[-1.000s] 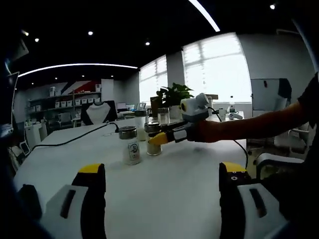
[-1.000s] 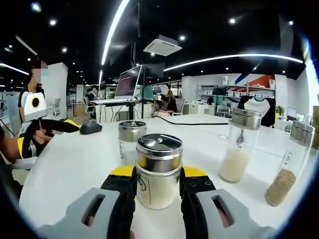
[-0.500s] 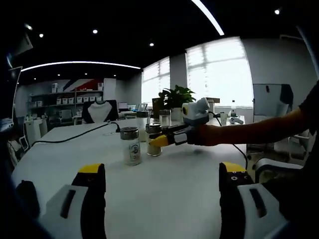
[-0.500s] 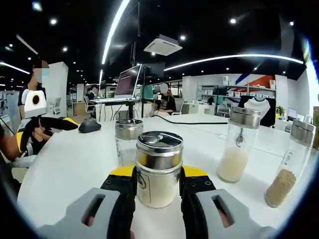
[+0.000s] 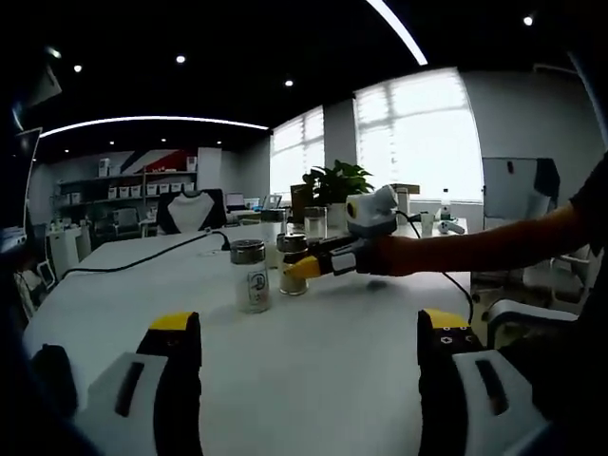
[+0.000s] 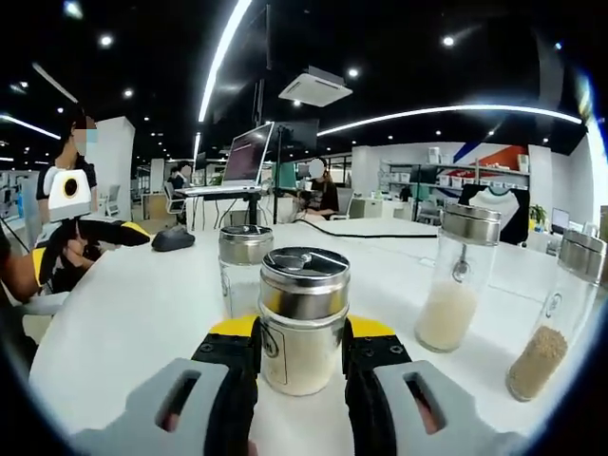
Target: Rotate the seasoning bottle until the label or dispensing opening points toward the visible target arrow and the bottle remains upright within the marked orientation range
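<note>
Right gripper (image 6: 300, 353) pinching seasoning bottle (image 6: 303, 319) low on its glass; left gripper (image 5: 309, 347) spread, idle, well short of bottle. Advise slow, vertical-axis twist, base flat on table (image 6: 142, 313); no arrow visible.

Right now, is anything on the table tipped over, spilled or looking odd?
Nothing stands out. The seasoning bottle stands upright between the right tool's jaws, and the other bottles, and, are upright too. No spill shows on the white table.
</note>
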A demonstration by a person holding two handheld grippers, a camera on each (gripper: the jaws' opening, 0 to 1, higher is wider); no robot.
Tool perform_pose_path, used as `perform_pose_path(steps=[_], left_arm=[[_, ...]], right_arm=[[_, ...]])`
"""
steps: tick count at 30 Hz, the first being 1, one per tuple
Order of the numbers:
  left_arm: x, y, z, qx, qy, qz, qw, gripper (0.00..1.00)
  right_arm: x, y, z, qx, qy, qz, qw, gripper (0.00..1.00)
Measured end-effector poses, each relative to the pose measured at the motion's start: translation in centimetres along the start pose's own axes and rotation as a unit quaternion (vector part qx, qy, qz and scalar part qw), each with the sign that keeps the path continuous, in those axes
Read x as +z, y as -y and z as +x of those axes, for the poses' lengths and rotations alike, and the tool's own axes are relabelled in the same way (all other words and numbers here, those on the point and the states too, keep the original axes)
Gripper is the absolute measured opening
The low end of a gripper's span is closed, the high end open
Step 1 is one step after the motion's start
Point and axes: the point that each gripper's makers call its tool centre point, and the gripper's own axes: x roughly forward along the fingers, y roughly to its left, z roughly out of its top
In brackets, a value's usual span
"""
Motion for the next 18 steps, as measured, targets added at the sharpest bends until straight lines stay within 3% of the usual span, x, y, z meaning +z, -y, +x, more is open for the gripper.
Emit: perform_pose_path(steps=[11, 18], left_arm=[[-0.4, 0.0, 0.1, -0.002, -0.007, 0.007, 1.0000, 1.00], [-0.4, 0.2, 0.2, -0.004, -0.008, 0.009, 0.9999, 1.00]], right_arm=[[0.5, 0.3, -0.4, -0.009, 0.000, -0.017, 0.9998, 0.36], [3.1, -0.3, -2.2, -0.012, 0.028, -0.002, 0.9995, 0.39]])
